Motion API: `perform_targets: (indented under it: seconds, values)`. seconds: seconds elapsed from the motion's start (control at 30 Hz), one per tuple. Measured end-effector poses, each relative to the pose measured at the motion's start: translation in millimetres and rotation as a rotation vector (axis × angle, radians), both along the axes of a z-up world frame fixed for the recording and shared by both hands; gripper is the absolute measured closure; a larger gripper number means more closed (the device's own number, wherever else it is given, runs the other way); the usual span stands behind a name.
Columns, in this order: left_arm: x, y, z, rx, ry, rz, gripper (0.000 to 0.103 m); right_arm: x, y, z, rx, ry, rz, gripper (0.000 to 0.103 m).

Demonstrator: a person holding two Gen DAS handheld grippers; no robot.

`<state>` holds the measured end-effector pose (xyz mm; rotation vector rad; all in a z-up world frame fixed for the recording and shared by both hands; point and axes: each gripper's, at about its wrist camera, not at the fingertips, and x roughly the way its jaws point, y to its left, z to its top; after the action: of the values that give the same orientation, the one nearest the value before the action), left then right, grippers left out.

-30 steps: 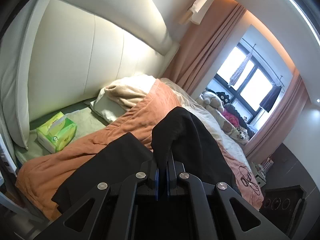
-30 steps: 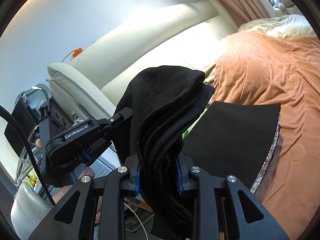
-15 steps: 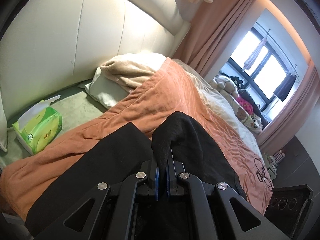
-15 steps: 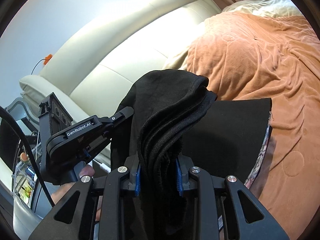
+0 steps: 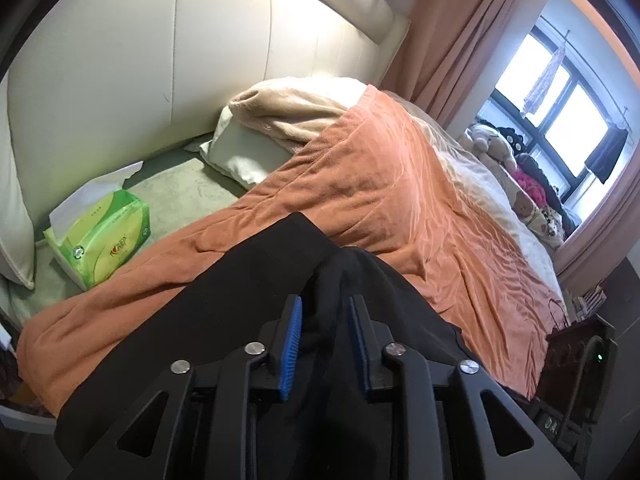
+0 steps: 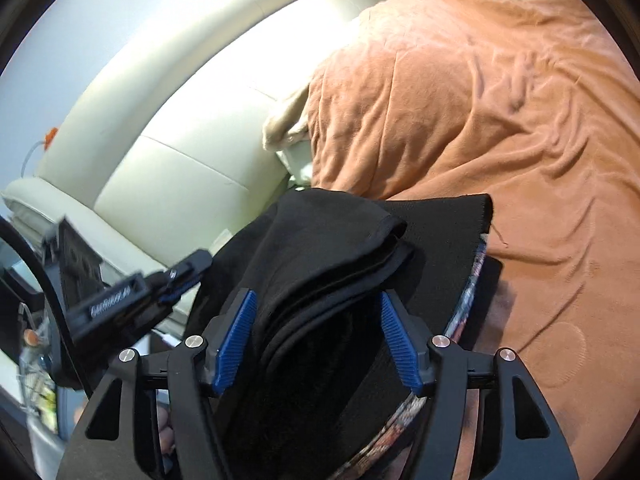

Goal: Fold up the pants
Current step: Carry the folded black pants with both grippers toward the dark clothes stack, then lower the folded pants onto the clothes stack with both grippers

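Observation:
Folded black pants (image 5: 256,280) lie on the orange blanket (image 5: 400,200) at the near edge of the bed. My left gripper (image 5: 325,308) is opening, and a raised fold of the pants stands loose between its blue pads (image 5: 291,344). My right gripper (image 6: 317,298) is also opening, wide apart around a thick stack of folded pants layers (image 6: 332,248); its pads (image 6: 400,344) do not press the cloth. In the right wrist view the left gripper (image 6: 192,276) appears blurred at the left. A patterned cloth edge (image 6: 468,300) shows under the pants.
A green tissue pack (image 5: 100,236) and a white pillow (image 5: 248,156) lie by the cream padded headboard (image 5: 160,60). Stuffed toys (image 5: 492,144) sit at the far side under the window. A dark cabinet (image 5: 576,360) stands at the right bed edge.
Both grippers came down toward the bed with the pants and then opened. The cloth they had pinched now lies loose between their pads.

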<state>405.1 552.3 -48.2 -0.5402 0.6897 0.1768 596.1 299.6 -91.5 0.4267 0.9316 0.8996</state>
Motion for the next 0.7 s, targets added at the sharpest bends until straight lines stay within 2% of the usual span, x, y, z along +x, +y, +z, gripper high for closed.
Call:
perform_targets:
  seconds: [0.07,0.13,0.17,0.2,0.3,0.4,0.43,0.5,0.7]
  values:
    - [-13.7,-2.4,4.2,0.008,-0.012,0.004,0.066,12.6,4.9,-2.7,-0.003,0.043,0.036,0.041]
    - [-25.5,-6.0,6.2,0.010,-0.009,-0.005,0.065,22.5,9.0,-0.5,-0.013,0.055,0.053,0.042]
    - [-28.4,-6.9,5.7,0.007,-0.006,-0.008,0.065,25.9,9.8,2.4,-0.025,0.036,0.049,0.049]
    - [-33.7,-9.8,5.9,0.009,-0.002,-0.018,0.065,29.2,10.8,7.1,-0.052,0.002,0.040,0.061]
    - [-39.4,-15.2,2.7,0.057,0.027,-0.029,0.058,33.9,9.6,20.8,-0.188,-0.115,-0.031,0.084]
    - [-40.5,-8.8,-11.5,0.086,0.104,-0.001,0.057,29.8,3.1,32.8,-0.301,-0.169,-0.123,0.084]
    - [-41.6,-4.2,-17.6,0.090,0.132,0.013,0.057,28.0,-1.5,36.7,-0.311,-0.170,-0.138,0.084]
    - [-47.6,4.4,-25.1,0.102,0.163,0.051,0.057,23.7,-7.2,41.9,-0.314,-0.166,-0.148,0.084]
    - [-81.5,24.0,-21.8,0.080,0.146,0.126,0.057,-11.5,-15.8,68.0,-0.258,-0.229,-0.056,0.084]
